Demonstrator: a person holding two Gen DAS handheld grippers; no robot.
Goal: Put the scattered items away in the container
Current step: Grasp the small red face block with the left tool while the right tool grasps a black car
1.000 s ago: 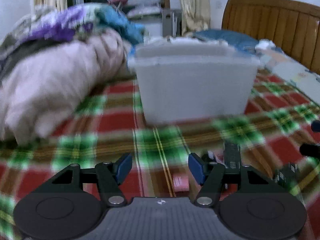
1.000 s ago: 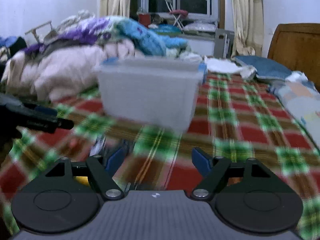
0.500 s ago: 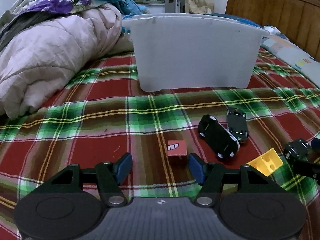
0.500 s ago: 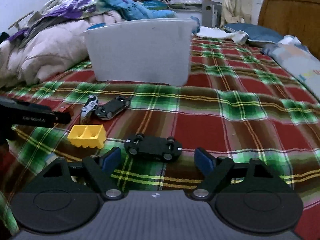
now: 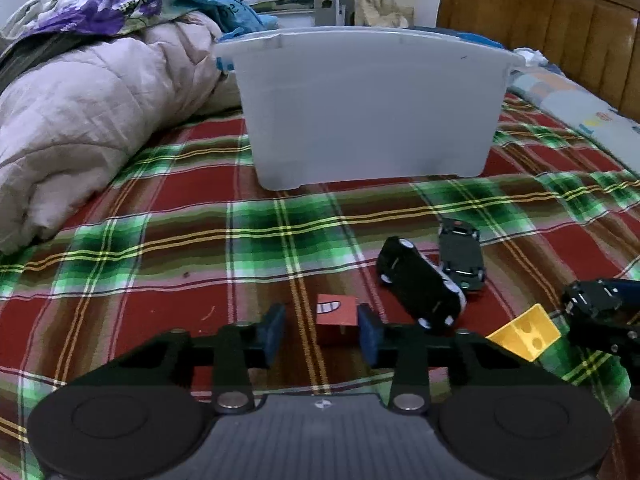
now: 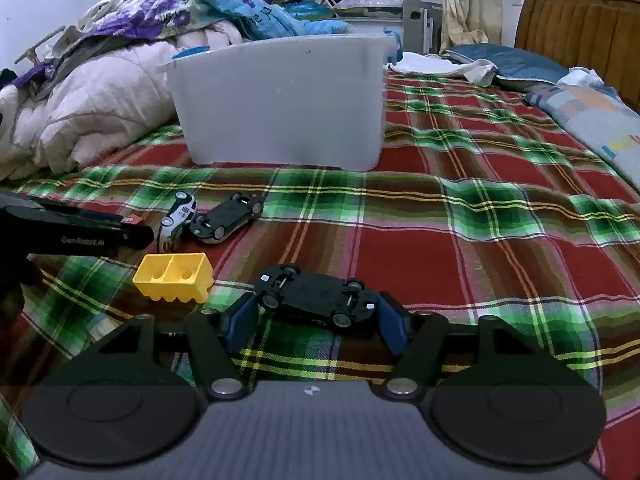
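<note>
On the left, the left claw (image 5: 321, 334) hangs low over the plaid bed (image 5: 160, 248), jaws wide, with the small red block (image 5: 337, 316) between its tips, closer to the right pad and touching neither. To grip it well, I judge the claw should drop a little further and centre on the block before closing, so the soft blanket does not let it tip or slide away.

Further right lie two dark toy cars: one (image 5: 420, 282) on its side, one (image 5: 460, 256) upside down just beside it, then a yellow brick (image 6: 173, 278) with its hollow underside up.

The right claw (image 6: 316, 322) is also wide, bracketing a third black car (image 6: 316, 294) that lies wheels-up and slightly askew between the pads; whether a pad already touches it I cannot tell. Closing squarely across the car's length should hold better than catching a wheel.

The white container (image 6: 280, 104) stands behind all of this on the bed, well apart from the toys, its inside hidden from both cameras.
</note>
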